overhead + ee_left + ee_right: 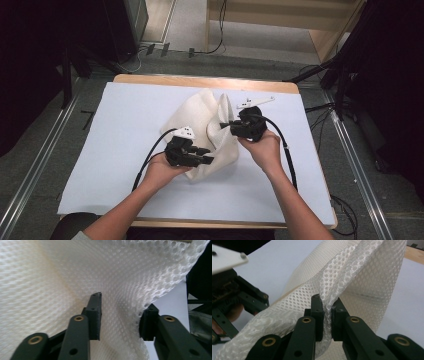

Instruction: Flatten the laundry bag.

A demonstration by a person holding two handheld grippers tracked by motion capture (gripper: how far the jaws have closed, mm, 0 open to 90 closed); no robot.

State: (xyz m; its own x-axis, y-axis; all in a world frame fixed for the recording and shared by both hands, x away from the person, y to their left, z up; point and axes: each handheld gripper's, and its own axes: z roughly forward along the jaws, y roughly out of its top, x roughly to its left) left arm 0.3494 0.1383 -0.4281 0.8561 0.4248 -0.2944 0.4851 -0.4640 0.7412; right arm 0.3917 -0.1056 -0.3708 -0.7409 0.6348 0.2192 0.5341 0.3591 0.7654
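- My right gripper (327, 305) has its jaws pressed together on a raised fold of the white mesh cloth (205, 131); in the right gripper view the netting is squeezed between the two black pads.
- My left gripper (124, 310) stands spread: its jaws sit apart with the mesh running between them, one pad lying against the fabric, the other at the cloth's edge, nothing pinched.
- From the high view, the cloth is bunched in the middle of the table, with the left gripper (189, 152) at its near left edge and the right gripper (246, 125) at its right side, lifting a fold up.
- The two grippers are near each other, the cloth between them.
- Count: one cloth, two grippers, two hands, one on each tool; a black cable trails from each.
- The surface is a pale blue-white sheet (120, 145) covering a wooden table (200, 80), whose edge shows at the far side.
- Around it I see grey floor, metal rails on both sides, cables on the ground and pale wooden furniture (320, 25) at the back.
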